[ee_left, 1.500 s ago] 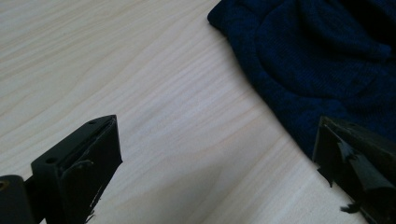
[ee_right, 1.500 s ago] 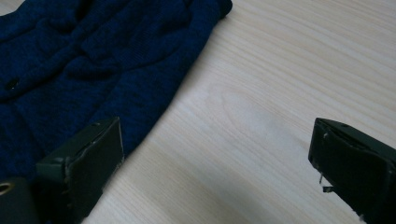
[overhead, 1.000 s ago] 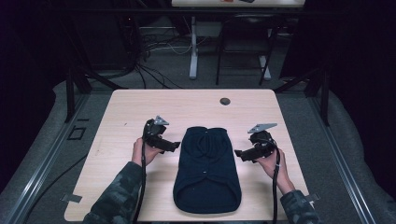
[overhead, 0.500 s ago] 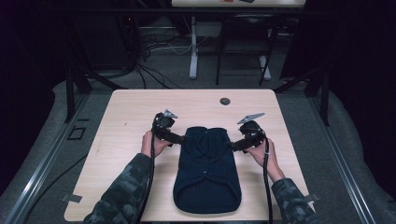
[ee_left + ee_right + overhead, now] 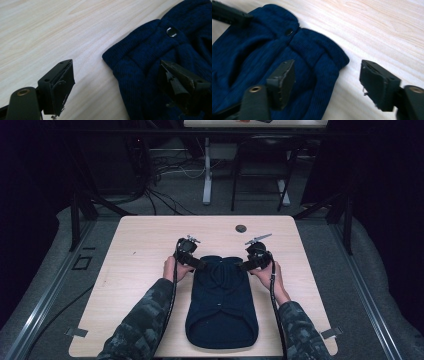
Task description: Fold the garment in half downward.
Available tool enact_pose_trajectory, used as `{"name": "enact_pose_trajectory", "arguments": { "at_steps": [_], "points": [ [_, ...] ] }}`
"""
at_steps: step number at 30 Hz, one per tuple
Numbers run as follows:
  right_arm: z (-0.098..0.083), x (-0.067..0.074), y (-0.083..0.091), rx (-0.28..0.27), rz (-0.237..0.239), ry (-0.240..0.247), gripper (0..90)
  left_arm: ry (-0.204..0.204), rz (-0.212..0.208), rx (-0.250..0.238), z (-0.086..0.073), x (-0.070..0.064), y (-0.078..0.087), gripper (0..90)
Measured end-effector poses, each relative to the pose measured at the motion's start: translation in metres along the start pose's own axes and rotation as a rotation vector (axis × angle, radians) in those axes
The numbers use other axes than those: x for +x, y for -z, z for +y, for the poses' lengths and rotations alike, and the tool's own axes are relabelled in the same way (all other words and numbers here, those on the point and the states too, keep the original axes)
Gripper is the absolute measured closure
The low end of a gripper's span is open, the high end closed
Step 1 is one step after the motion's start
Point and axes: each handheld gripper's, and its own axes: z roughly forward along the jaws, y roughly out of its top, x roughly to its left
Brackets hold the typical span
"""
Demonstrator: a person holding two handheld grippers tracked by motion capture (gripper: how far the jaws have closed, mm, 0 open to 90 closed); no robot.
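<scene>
Both grippers straddle the navy garment's point(image 5: 221, 300) far corners — jaws apart, just been closing, gripping nothing. Left gripper point(image 5: 117, 82) takes the garment's left corner, right gripper point(image 5: 328, 82) the right — cloth edge between each pair.

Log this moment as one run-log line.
left gripper: closing, straddles garment top-left corner | right gripper: closing, straddles top-right corner | garment: flat on table, not yet pinched

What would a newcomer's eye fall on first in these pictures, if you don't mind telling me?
Most striking is the dark blue knitted garment lying flat on the near middle of the pale wooden table. The left gripper and right gripper flank its far corners, each with open jaws straddling a corner, and those jaws have just been closing. A small dark round object sits alone near the table's far edge.
</scene>
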Motion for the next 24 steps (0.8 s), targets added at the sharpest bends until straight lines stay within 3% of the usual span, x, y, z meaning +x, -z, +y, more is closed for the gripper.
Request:
{"name": "enact_pose_trajectory", "arguments": {
  "at_steps": [4, 8, 14, 20, 24],
  "points": [
    [0.002, -0.002, -0.012, 0.014, -0.024, -0.002, 34.8, -0.009, 0.001, 0.026, 0.001, -0.002, -0.009, 18.5],
    [0.001, -0.004, -0.019, 0.028, -0.006, -0.012, 40.4, -0.015, -0.012, 0.03, 0.0, -0.003, -0.012, 23.0],
    [-0.001, -0.003, -0.025, 0.044, 0.018, -0.02, 50.0, -0.031, -0.056, 0.026, -0.001, -0.004, -0.013, 41.1],
    [-0.006, -0.009, -0.026, 0.024, 0.066, -0.057, 59.3, -0.061, -0.069, 0.03, -0.001, -0.007, -0.013, 49.6],
    [-0.006, -0.009, -0.026, 0.03, 0.078, -0.056, 65.8, -0.064, -0.087, 0.027, -0.001, -0.007, -0.013, 55.2]
  ]
}}
